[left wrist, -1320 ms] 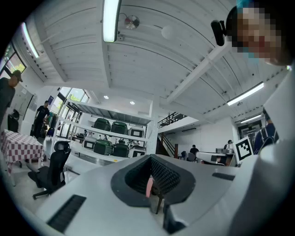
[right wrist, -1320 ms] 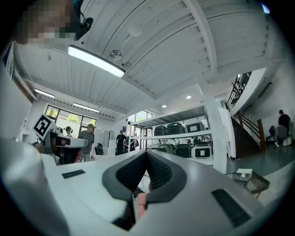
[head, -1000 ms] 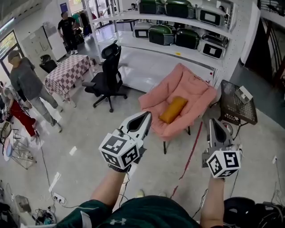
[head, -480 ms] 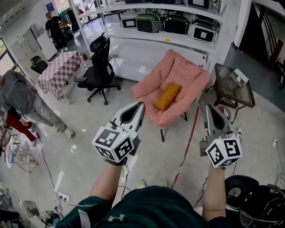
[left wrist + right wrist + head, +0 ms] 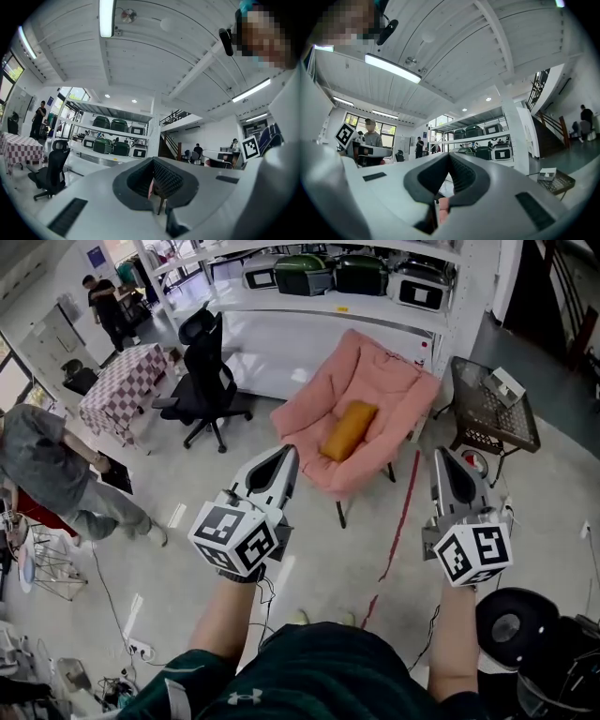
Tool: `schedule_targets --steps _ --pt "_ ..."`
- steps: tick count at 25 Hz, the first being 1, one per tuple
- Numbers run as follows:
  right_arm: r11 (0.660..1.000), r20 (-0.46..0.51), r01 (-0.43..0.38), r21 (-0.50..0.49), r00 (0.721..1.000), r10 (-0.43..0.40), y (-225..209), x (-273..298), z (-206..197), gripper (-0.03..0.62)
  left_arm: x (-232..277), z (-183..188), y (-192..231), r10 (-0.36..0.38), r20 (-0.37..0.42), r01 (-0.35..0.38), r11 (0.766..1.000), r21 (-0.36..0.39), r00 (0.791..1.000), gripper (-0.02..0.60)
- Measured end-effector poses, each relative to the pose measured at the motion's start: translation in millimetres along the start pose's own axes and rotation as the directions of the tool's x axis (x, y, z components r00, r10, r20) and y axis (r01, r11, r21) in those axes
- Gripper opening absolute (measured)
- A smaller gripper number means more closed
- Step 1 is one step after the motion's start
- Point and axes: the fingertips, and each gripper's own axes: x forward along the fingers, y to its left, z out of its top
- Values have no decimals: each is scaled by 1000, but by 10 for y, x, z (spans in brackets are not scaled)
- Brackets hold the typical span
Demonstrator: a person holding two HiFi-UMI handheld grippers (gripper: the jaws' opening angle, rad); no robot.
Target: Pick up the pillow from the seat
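Observation:
An orange bolster pillow [image 5: 348, 429] lies slantwise on the seat of a pink padded chair [image 5: 394, 390], in the middle of the head view. My left gripper [image 5: 286, 457] is held in the air short of the chair's left front corner, shut with nothing in it. My right gripper [image 5: 442, 461] hangs to the right of the chair, also shut and empty. In the left gripper view the left gripper [image 5: 152, 161] points level into the room, and only a pink sliver shows below the joined jaws. The right gripper [image 5: 449, 157] looks the same in its own view.
A black office chair [image 5: 208, 381] and a checkered table [image 5: 122, 381] stand left of the pink chair. A black wire side table [image 5: 492, 413] stands at its right. White shelves [image 5: 309, 306] with green cases lie behind. A person [image 5: 47, 460] walks at the left. A red floor line [image 5: 398, 521] runs past the chair.
The chair and pillow have slid slightly up and left in the head view as I came closer. The person at the left has walked on. Both grippers stay shut.

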Motion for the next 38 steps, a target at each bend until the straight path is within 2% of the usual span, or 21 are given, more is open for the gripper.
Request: schedule_targets --steps 7,13,19,23,30,38 --pt "1000 4 -22 15 1000 22 -185 -16 -16 3 115 -112 -133 26 -7 -26 1000 -3 1000 5" --pt "999 4 -37 11 999 37 -200 171 -62 3 258 -124 2 38 -8 -38 999 -1 999 5" --pt "1000 -15 -20 14 1000 20 -345 462 -223 3 641 -271 186 18 -23 -18 1000 -12 1000 5" --pt "1000 -25 -3 12 1000 4 -441 830 -324 3 968 -338 473 3 -32 -4 1000 -18 999 5" --pt "1000 -52 18 9 998 -17 -502 1780 -564 3 1659 -452 1241 -18 -67 17 1000 -12 998 5" --pt "998 -79 58 -5 995 -58 -521 2725 -864 3 2373 -667 1944 -92 -114 89 995 -34 989 5"
